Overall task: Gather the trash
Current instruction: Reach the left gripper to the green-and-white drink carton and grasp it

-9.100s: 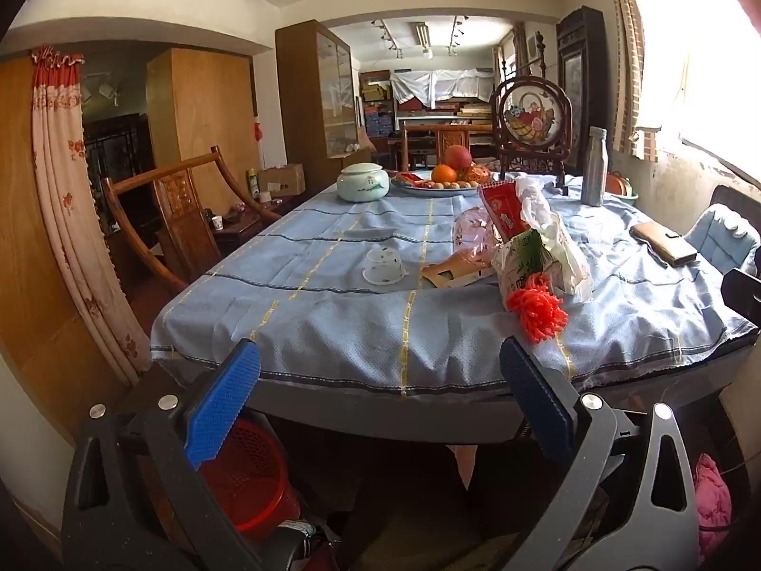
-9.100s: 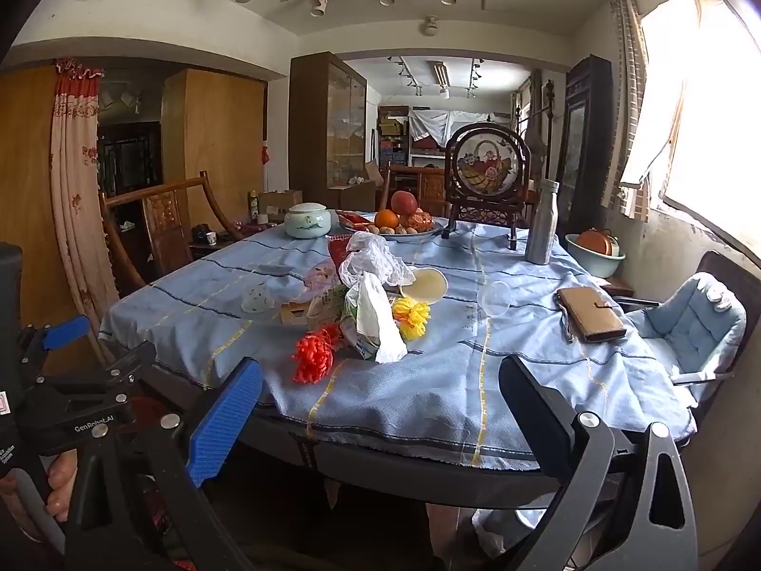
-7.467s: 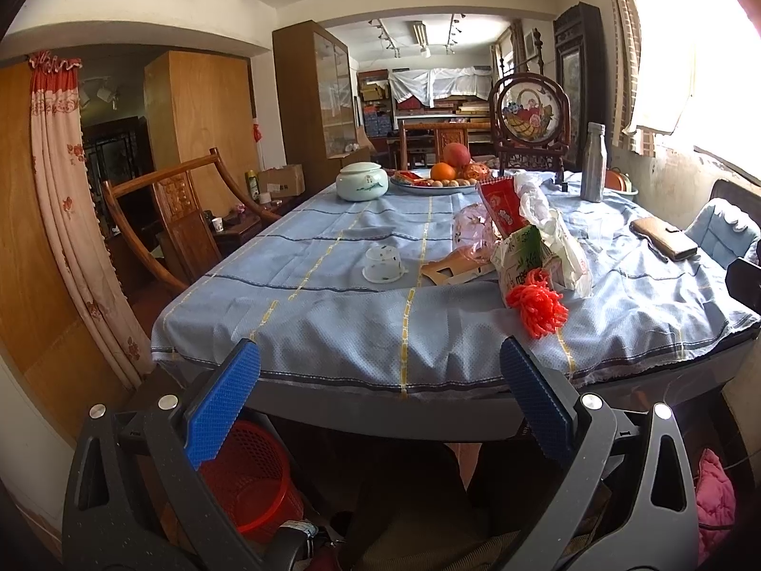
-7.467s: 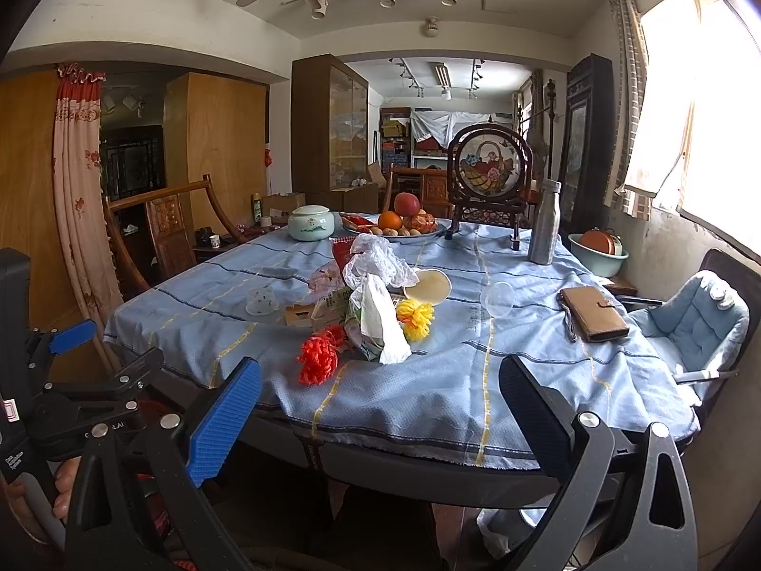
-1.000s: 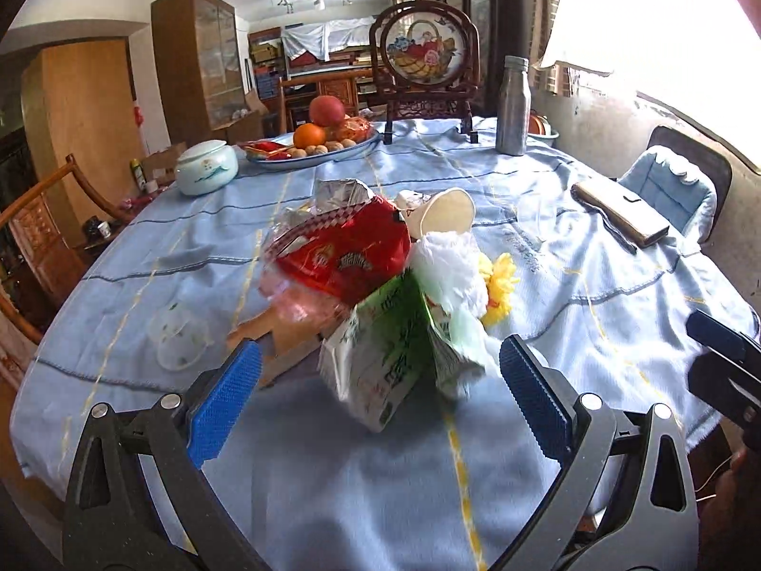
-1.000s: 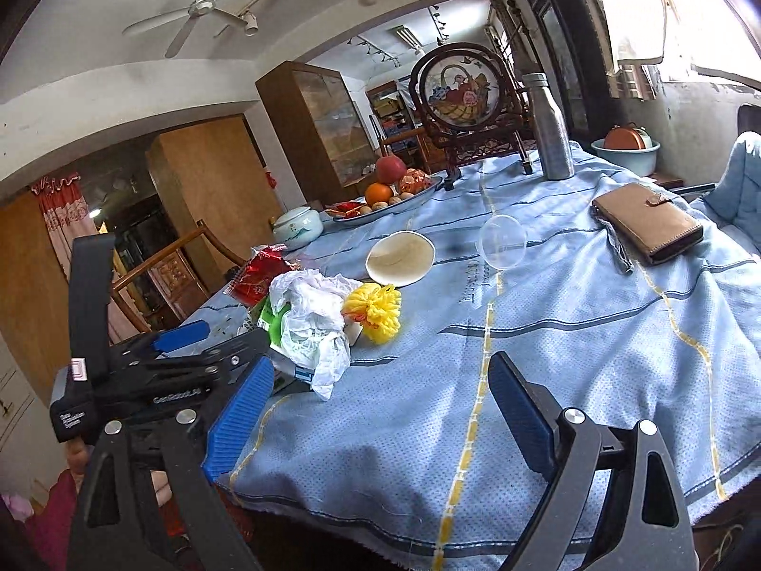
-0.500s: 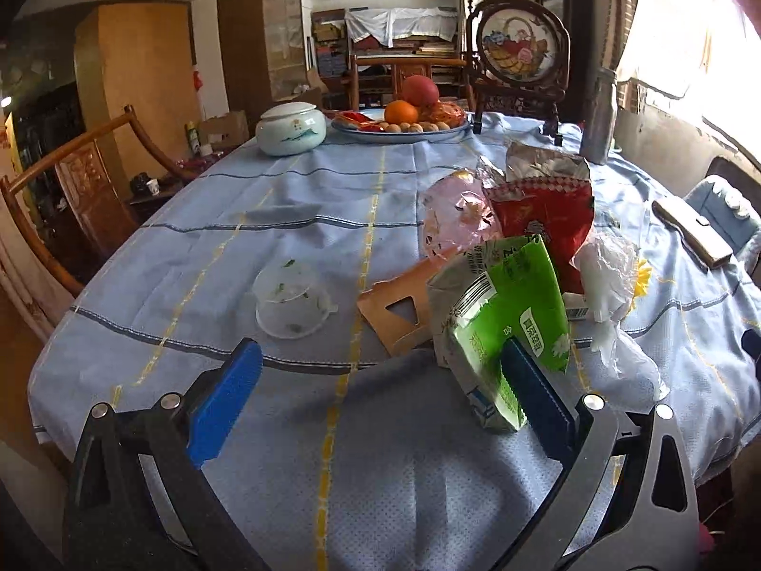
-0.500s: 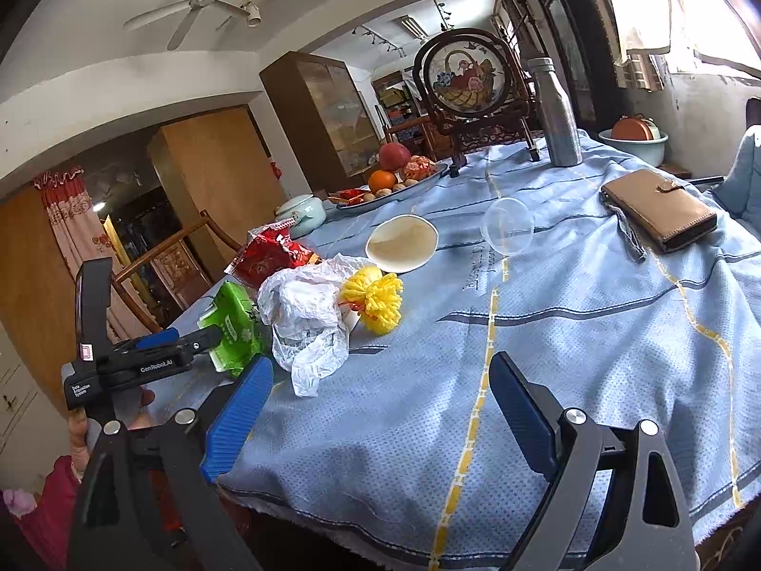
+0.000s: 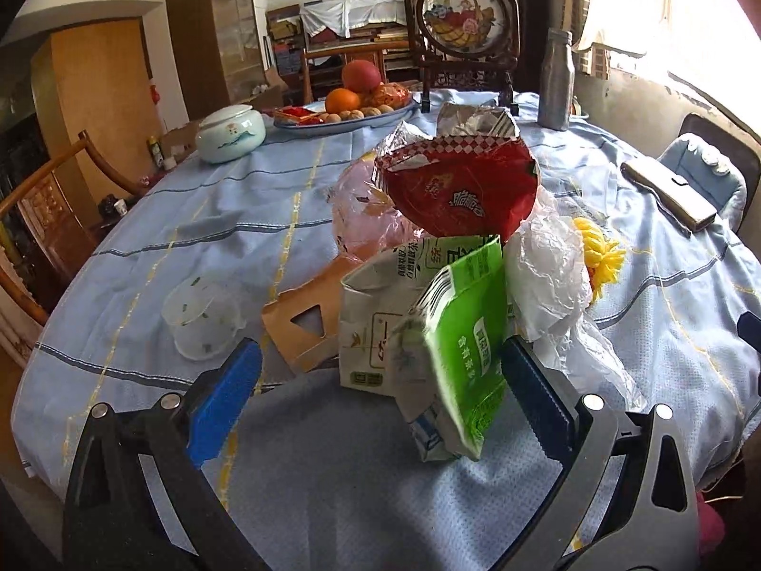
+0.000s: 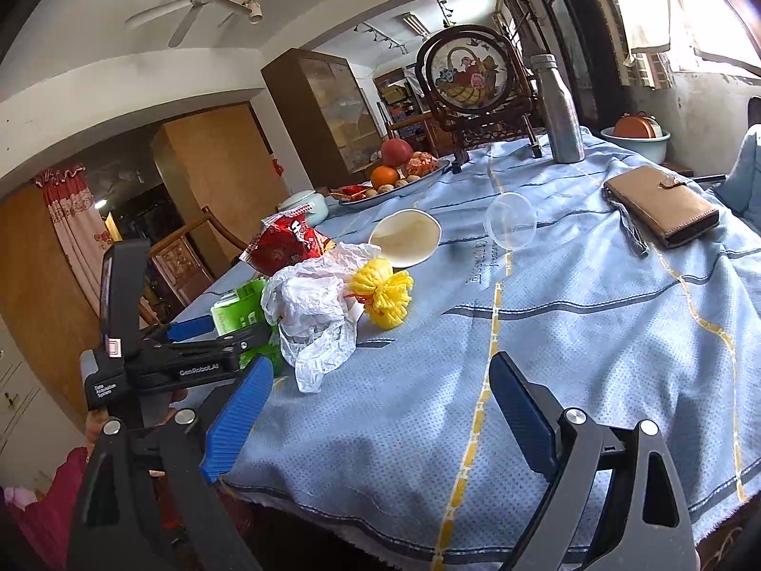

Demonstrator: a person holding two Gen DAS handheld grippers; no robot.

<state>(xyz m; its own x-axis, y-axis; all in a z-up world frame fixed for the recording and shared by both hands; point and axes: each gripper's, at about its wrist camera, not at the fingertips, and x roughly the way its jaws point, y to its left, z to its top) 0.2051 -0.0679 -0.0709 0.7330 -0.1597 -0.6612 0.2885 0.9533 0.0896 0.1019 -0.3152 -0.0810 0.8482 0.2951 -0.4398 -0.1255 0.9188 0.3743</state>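
Barely begun, by the look of it: left gripper [image 9: 375,380] spread wide around the green carton [image 9: 452,357], not yet closed; right gripper [image 10: 380,390] open over bare cloth. Beyond, still to collect: white bag [image 9: 547,276], red wrapper [image 9: 456,190], yellow net [image 10: 383,292], clear cup [image 10: 511,221].

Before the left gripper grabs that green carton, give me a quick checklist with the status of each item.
1. Left gripper open: ok.
2. Green carton between its fingers: ok, nearer the right finger.
3. Carton free of other trash: not ok, white bag and brown card crowd it.
4. Right gripper clear of the pile: ok, open over bare cloth.
5. Bin in view: not ok, none seen.
6. Carton empty: cannot tell.
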